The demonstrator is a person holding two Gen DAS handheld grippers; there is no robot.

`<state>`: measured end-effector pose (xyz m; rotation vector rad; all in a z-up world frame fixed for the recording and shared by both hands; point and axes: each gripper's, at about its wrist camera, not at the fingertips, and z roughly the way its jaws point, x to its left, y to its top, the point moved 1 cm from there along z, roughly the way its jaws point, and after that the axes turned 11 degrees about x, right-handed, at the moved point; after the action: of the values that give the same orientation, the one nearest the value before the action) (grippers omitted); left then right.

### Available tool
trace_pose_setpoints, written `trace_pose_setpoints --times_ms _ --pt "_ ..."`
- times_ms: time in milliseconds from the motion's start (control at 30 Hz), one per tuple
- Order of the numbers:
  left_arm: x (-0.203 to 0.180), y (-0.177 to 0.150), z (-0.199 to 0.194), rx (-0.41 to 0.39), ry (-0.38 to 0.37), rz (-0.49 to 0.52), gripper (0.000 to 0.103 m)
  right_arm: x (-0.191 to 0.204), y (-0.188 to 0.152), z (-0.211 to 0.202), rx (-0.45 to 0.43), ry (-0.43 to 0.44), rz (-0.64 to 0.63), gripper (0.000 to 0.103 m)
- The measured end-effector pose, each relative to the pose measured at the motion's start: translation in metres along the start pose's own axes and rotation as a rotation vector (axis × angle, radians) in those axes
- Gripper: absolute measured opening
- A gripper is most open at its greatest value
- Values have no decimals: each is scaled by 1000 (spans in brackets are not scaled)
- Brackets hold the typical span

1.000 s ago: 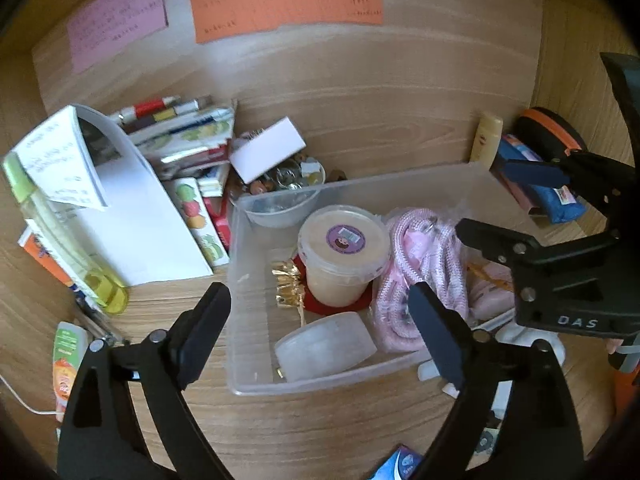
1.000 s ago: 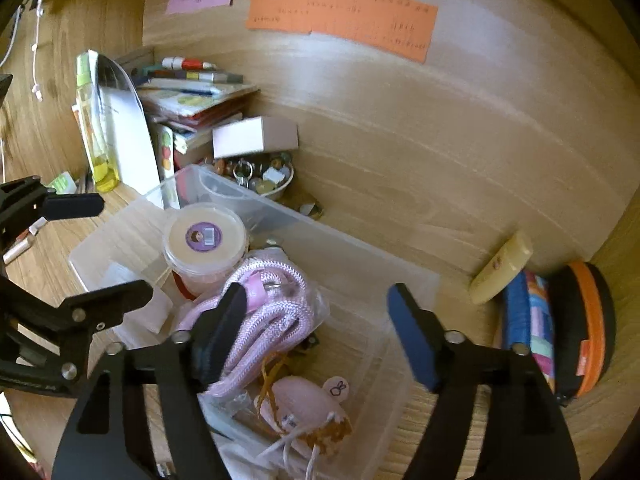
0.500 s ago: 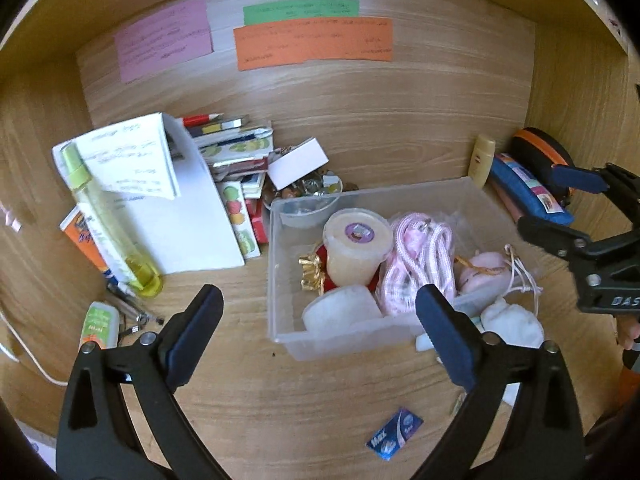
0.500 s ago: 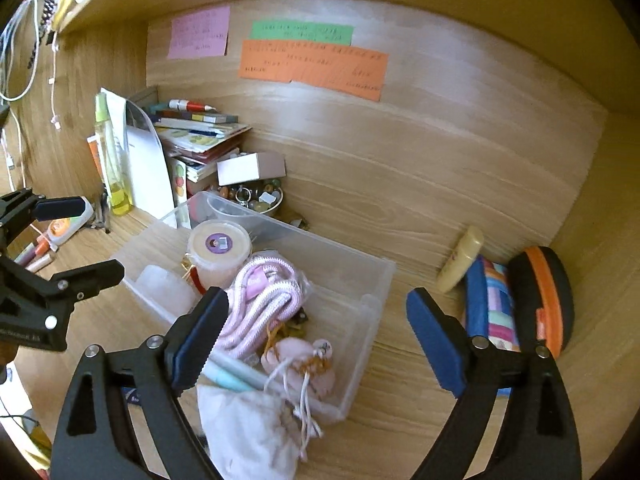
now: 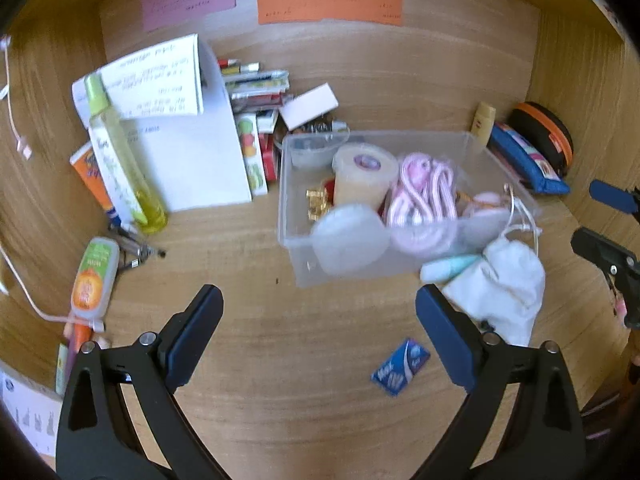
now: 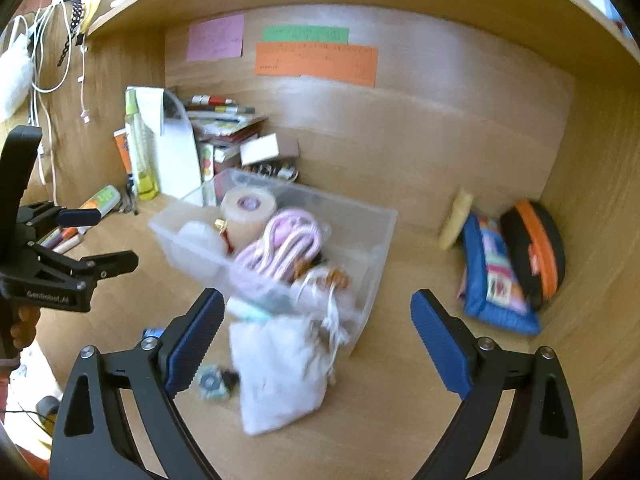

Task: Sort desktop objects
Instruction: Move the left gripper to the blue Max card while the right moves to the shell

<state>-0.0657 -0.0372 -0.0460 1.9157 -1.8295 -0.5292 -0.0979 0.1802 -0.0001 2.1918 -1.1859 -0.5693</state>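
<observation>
Desk (image 5: 320, 360) of wood carries everything, walled in on the far side and at both ends. Clear plastic bin (image 5: 360, 268) sits mid-desk, holding a lidded tub (image 5: 366, 172) and a pink cord (image 5: 424, 192). White cloth pouch (image 5: 508, 284) lies just beside the bin's near right corner. Small blue packet (image 5: 400, 366) lies nearer still. Left gripper (image 5: 320, 340) hangs over bare wood, spread wide and empty. Right gripper (image 6: 316, 340) has jaws opening, gripping nothing, with the pouch below them.
</observation>
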Motion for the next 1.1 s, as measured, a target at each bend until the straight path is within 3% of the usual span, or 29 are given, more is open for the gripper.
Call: trace_pose_setpoints --times_ms 233,400,567,800,867,933,1033,1100 --pt "-3 -29 6 44 -20 -18 98 14 -51 3 38 35 31 93" --pt "-13 -49 15 78 -3 8 98 27 -88 3 67 107 12 90" --pt "-13 -69 16 99 -11 -12 98 44 -117 1 138 173 -57 67" --pt "-17 -90 10 94 -13 -39 98 67 -140 -3 151 239 -137 54" --pt "-21 -93 11 94 -5 -29 98 72 -142 0 160 252 -155 38" --pt "-26 -93 12 94 -4 -12 98 75 -145 5 182 253 -170 29" --pt "-32 -89 18 101 -18 23 98 76 -146 8 176 249 -168 28" --pt "-37 -82 23 104 -14 49 98 76 -146 8 173 248 -163 16"
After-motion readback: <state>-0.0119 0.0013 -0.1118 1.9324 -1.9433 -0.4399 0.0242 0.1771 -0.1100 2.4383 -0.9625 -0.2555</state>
